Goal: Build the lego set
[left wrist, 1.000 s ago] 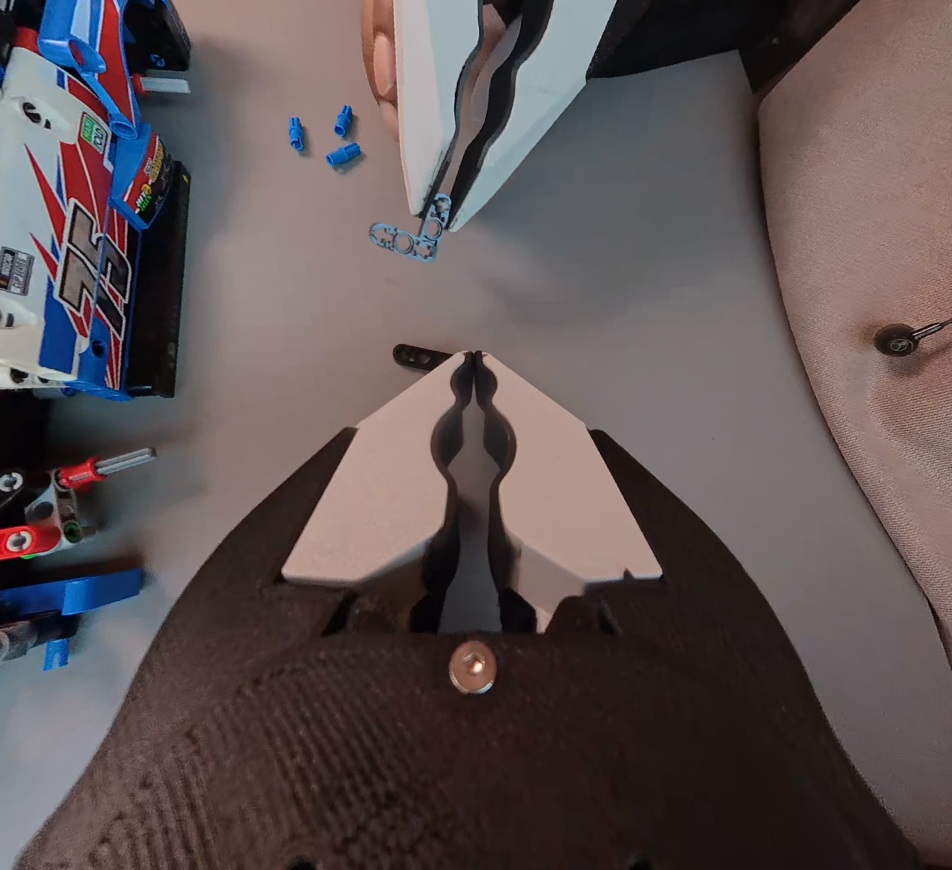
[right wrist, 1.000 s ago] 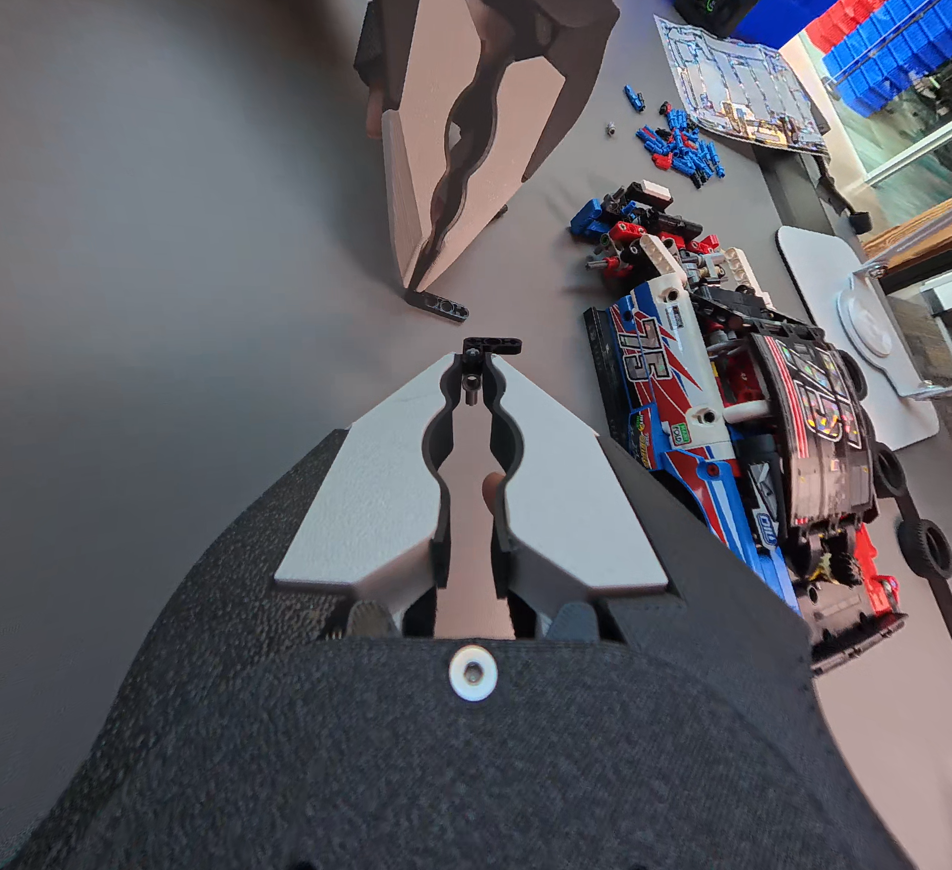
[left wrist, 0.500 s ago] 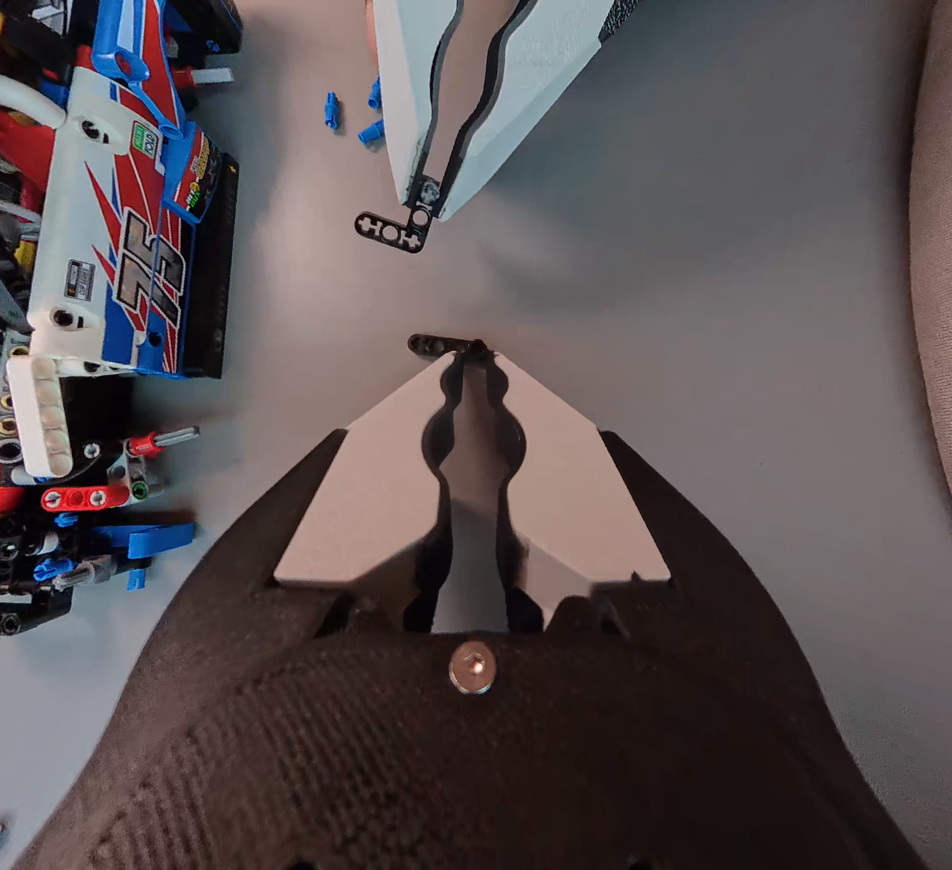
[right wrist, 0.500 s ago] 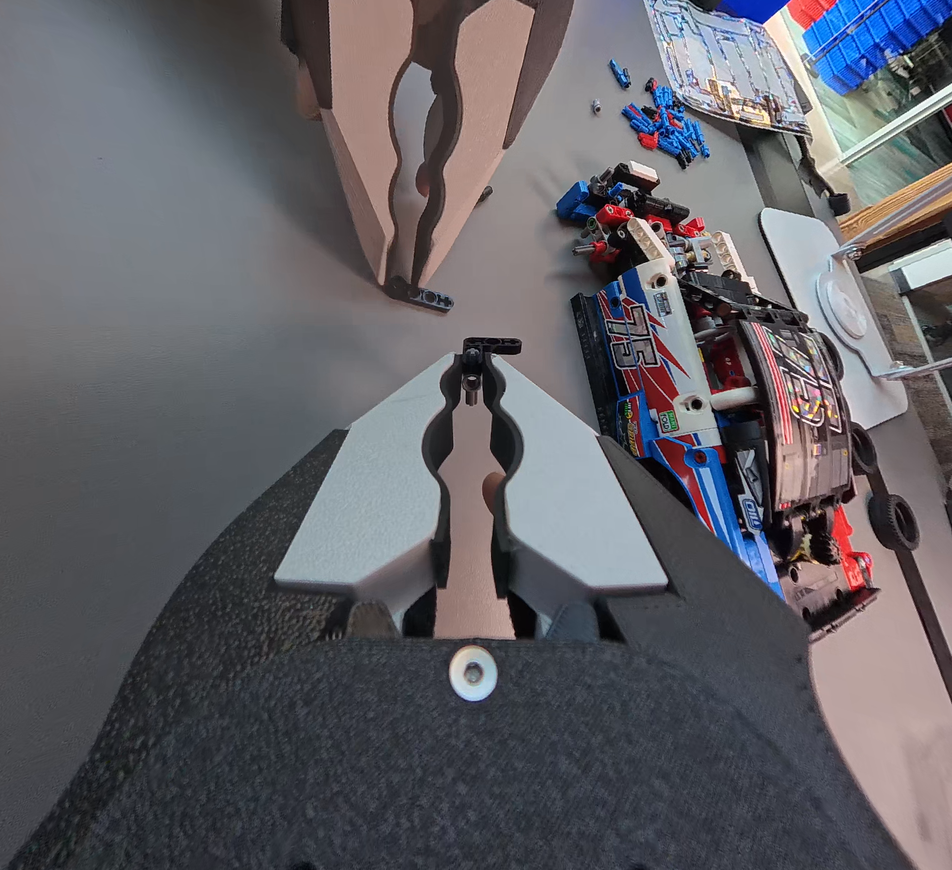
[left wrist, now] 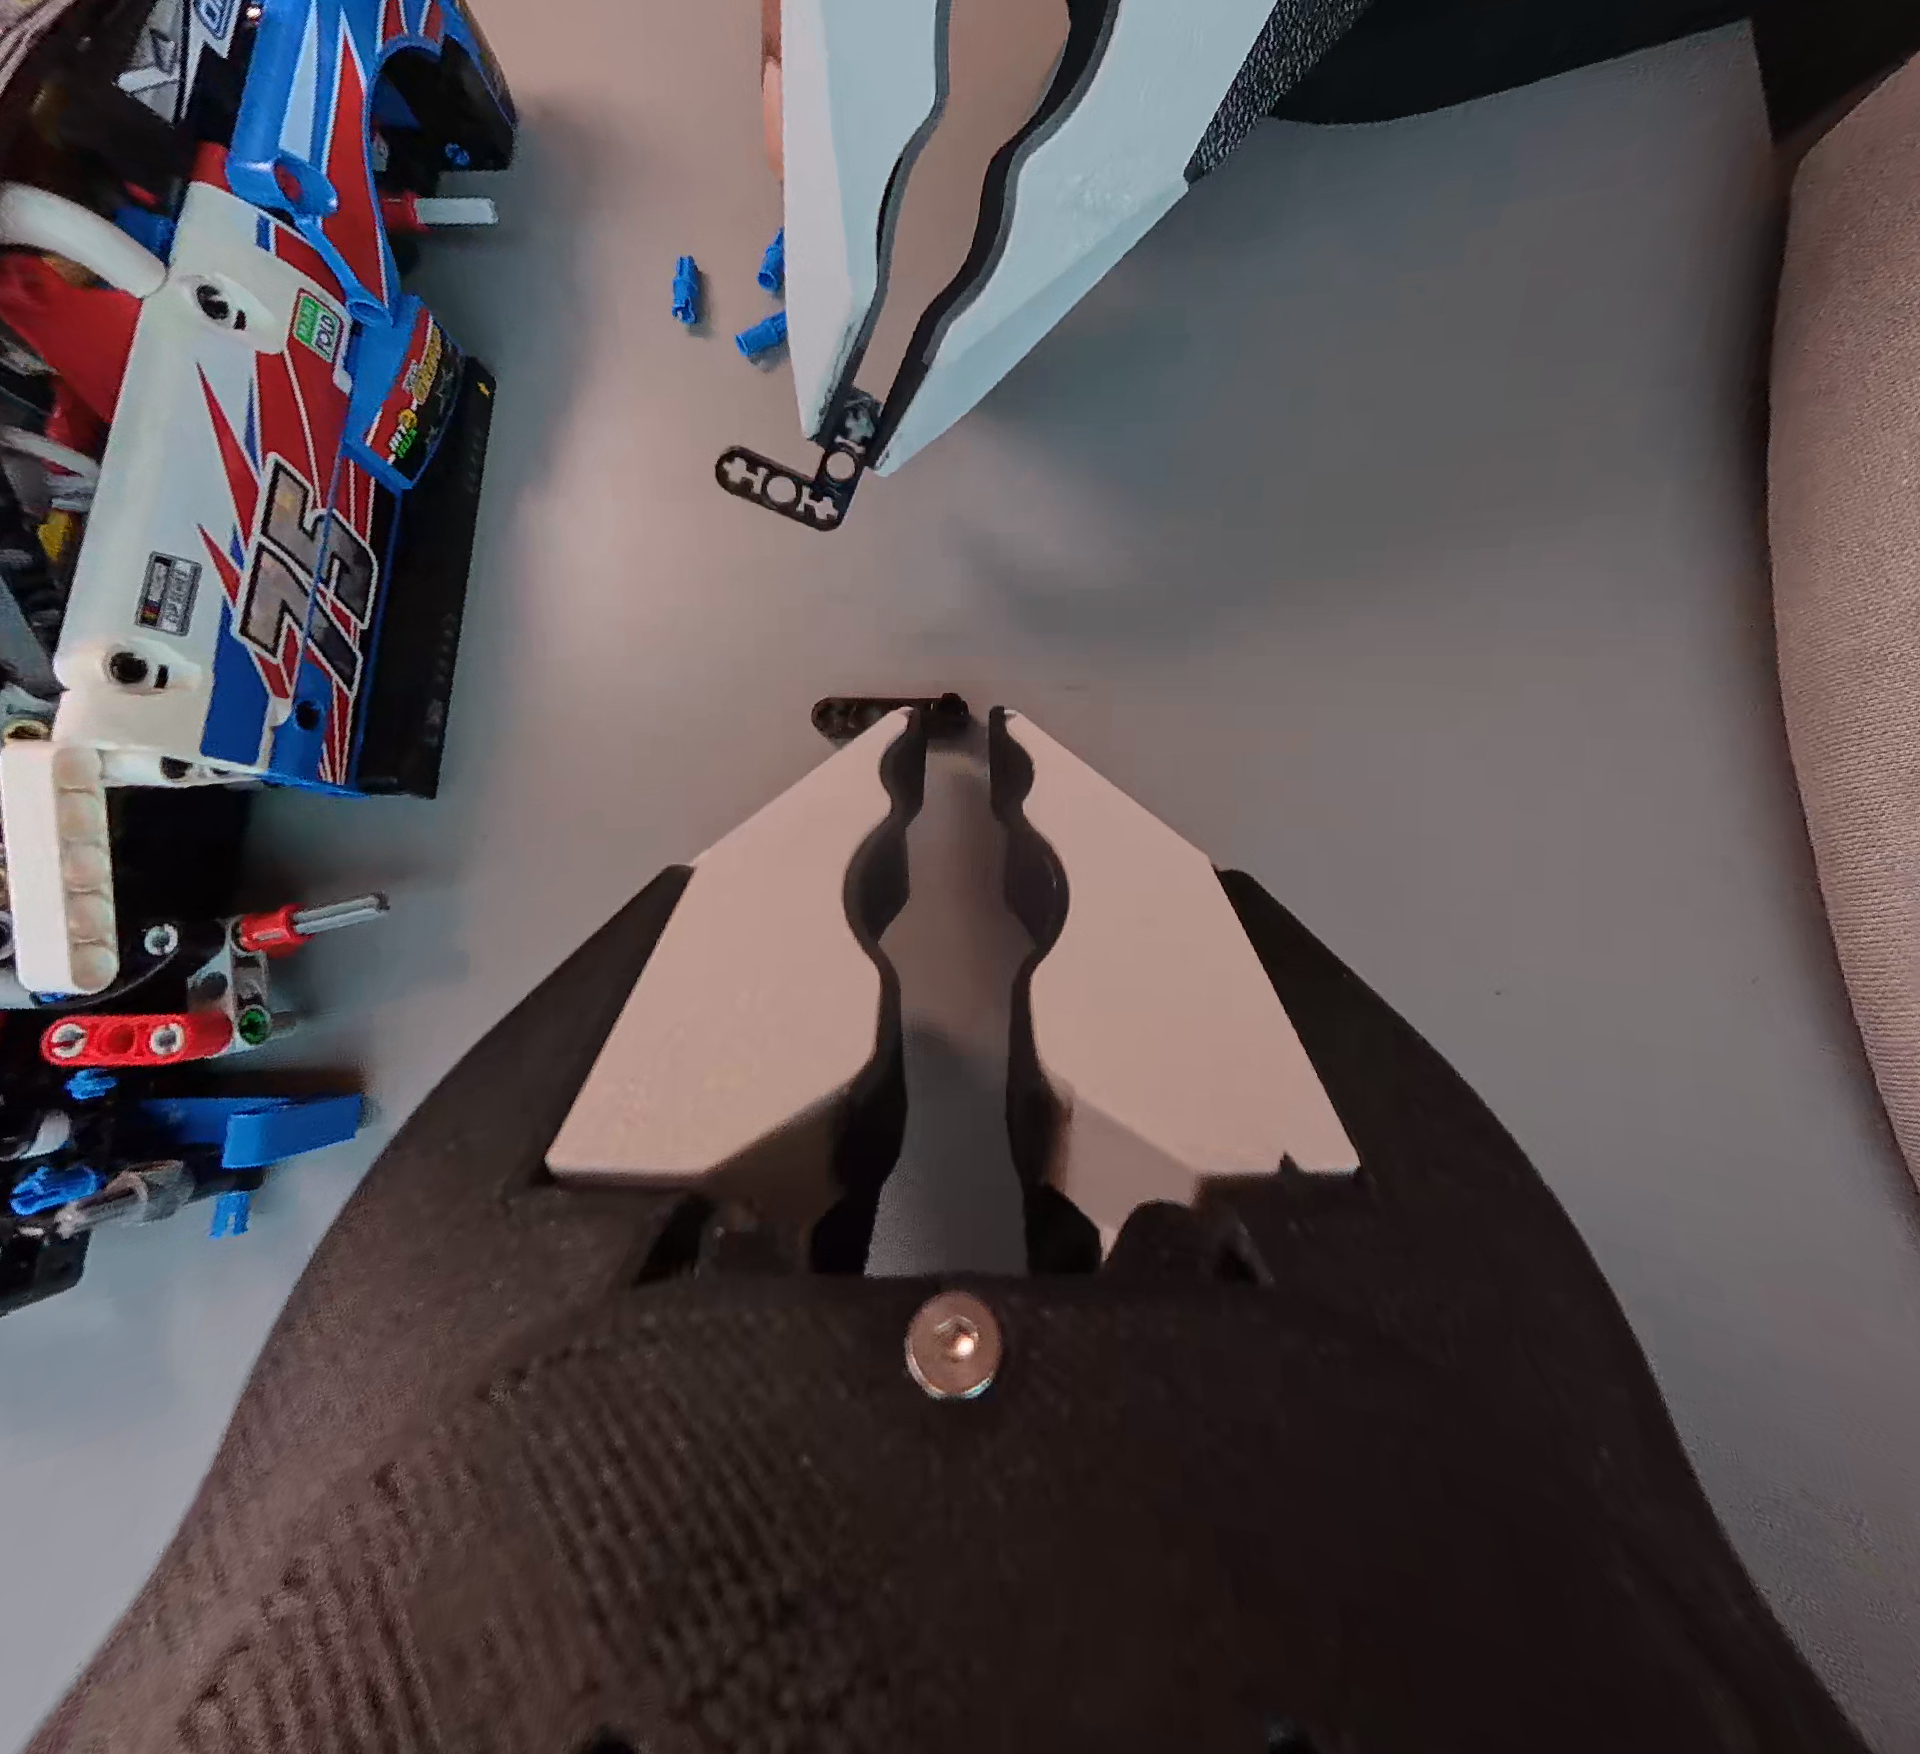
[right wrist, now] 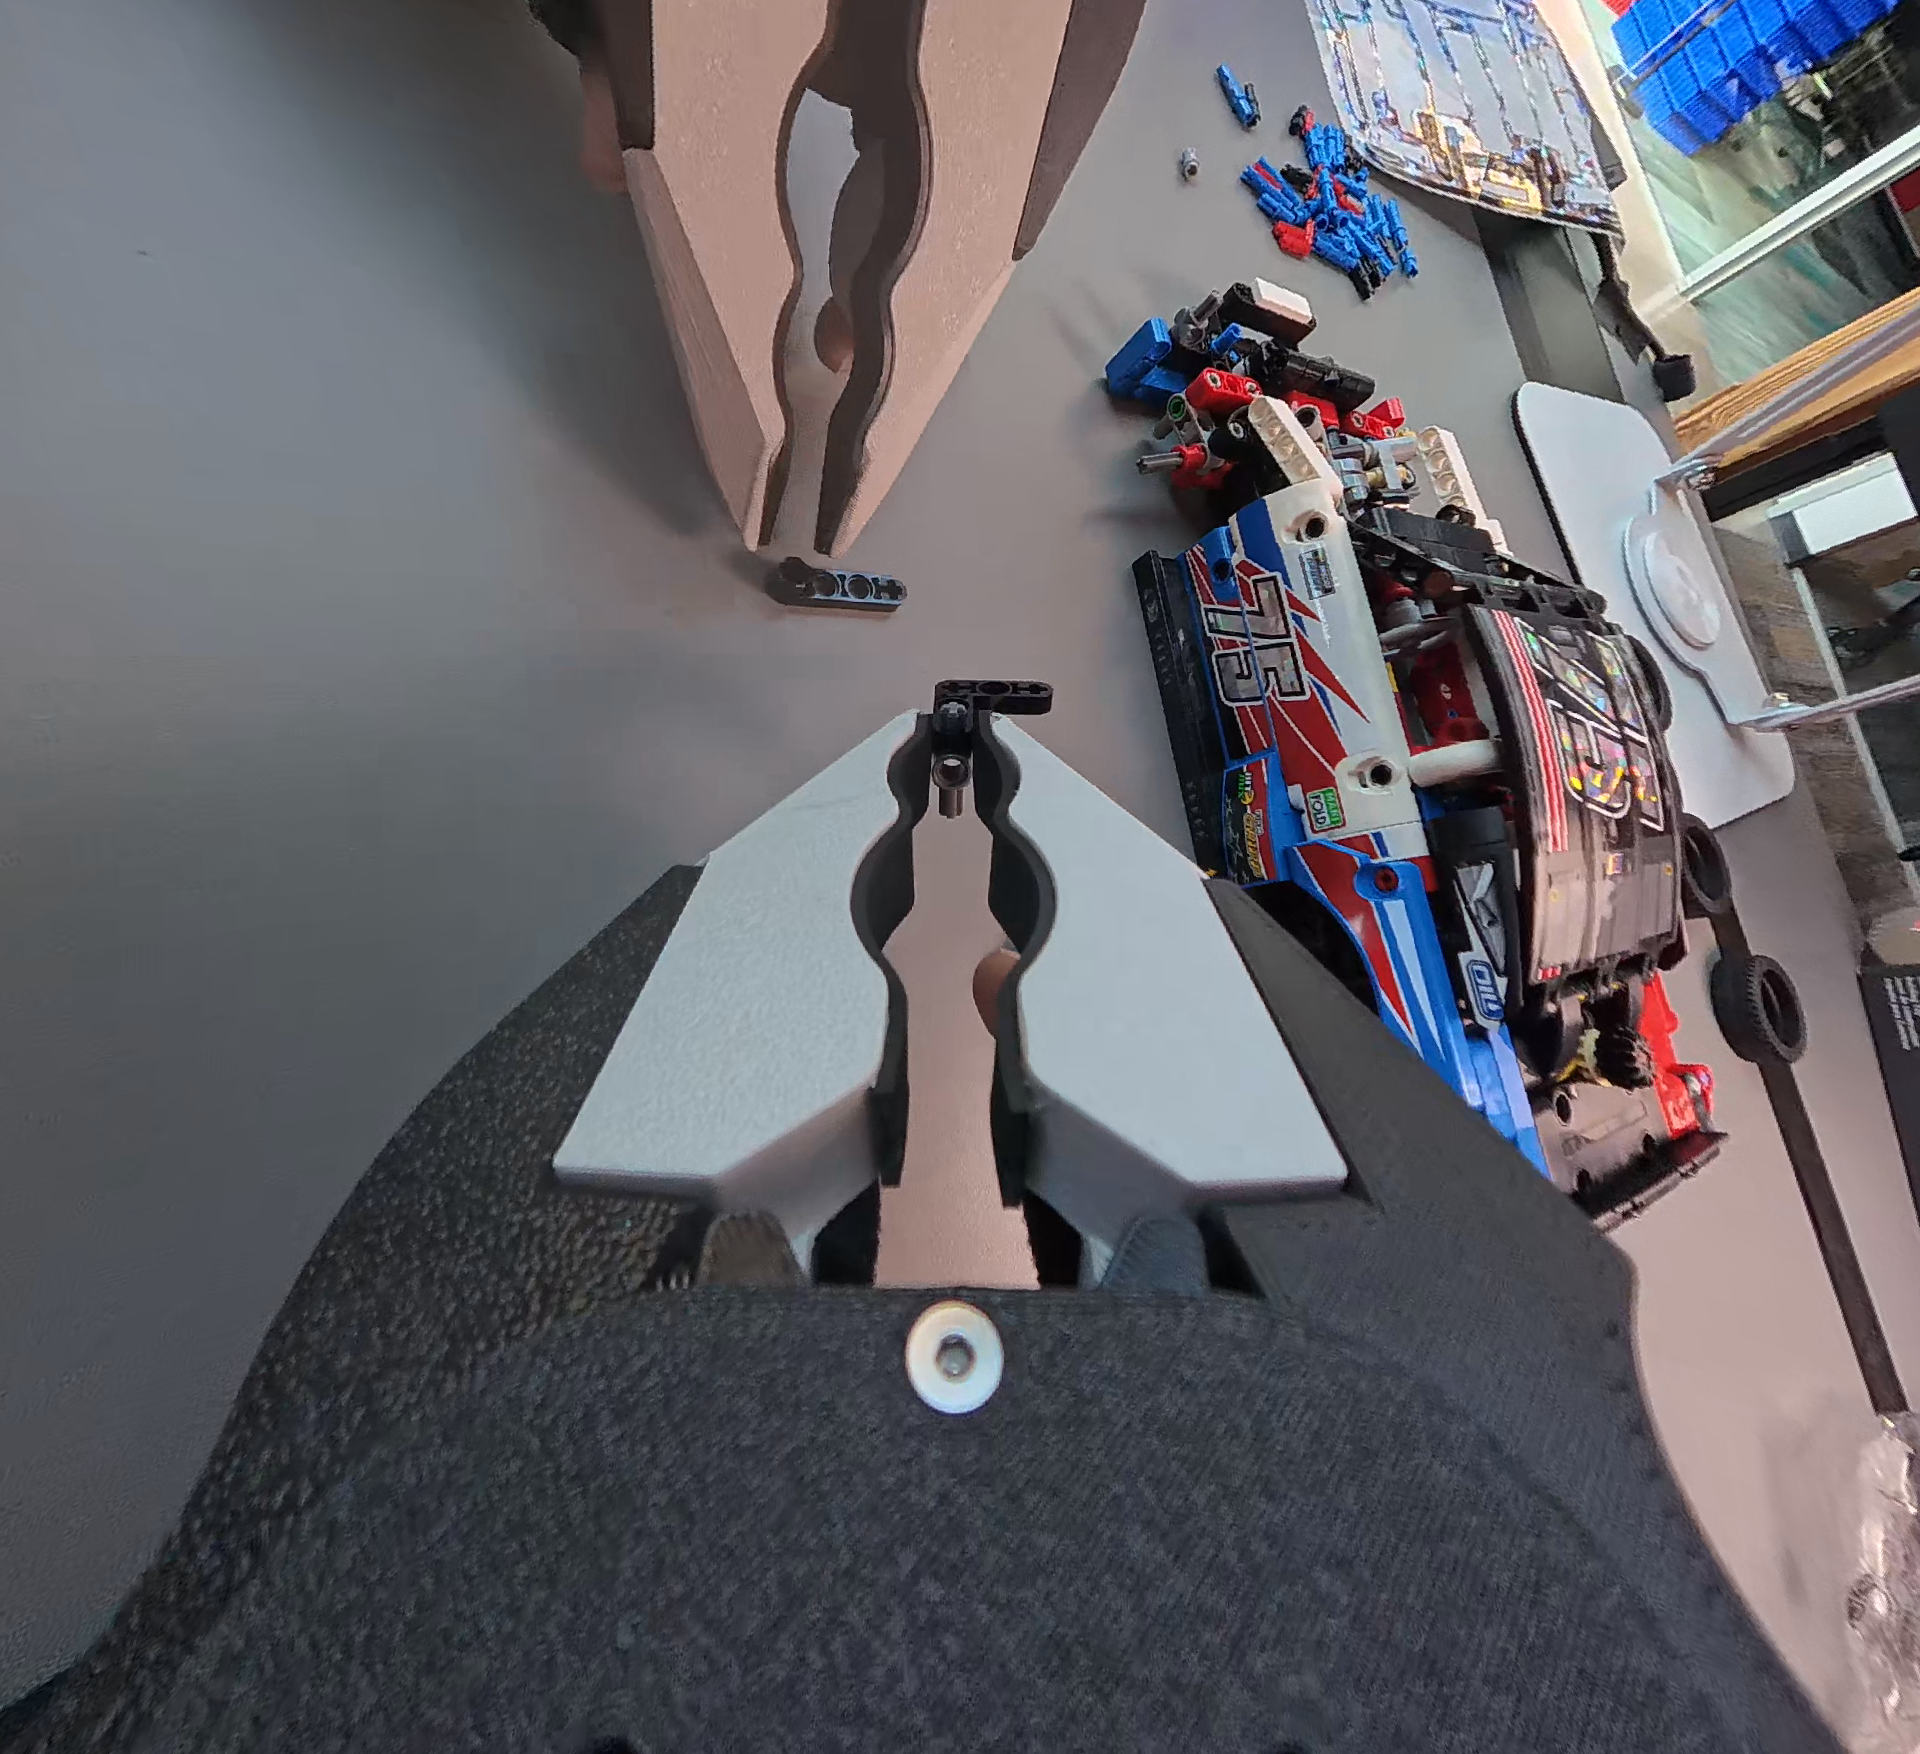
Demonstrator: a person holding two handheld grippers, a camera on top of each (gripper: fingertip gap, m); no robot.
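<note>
A small black L-shaped beam [right wrist: 992, 694] is pinched by its short leg between the tips of the right gripper [right wrist: 956, 736], its long leg sticking out sideways above the grey counter [right wrist: 312, 457]; a short pin shows in the gap just behind the tips. Just beyond it a short straight black beam [right wrist: 837, 584] lies flat on the counter, with the left gripper [right wrist: 795, 546] poised tip-down right over one end, its jaws a little apart and holding nothing. To the right sits the partly built blue, white and red race car [right wrist: 1351, 717], with a heap of loose parts [right wrist: 1247, 385] at its far end, a scatter of blue pins [right wrist: 1335, 213] and an instruction booklet [right wrist: 1444, 63] farther off. The step in hand looks like picking up the straight beam to join it to the L-piece: the left gripper should close squarely across the beam's end, leaving its holes free, while the right keeps the L-piece level so holes and pin line up. The left wrist view shows the L-piece's holes face-on [left wrist: 795, 483] and three blue pins [left wrist: 727, 307] beside the right gripper [left wrist: 860, 437], but hides most of the straight beam [left wrist: 862, 713] behind its own tips [left wrist: 951, 717]. Only the right wrist view shows the pin heap and booklet.
</note>
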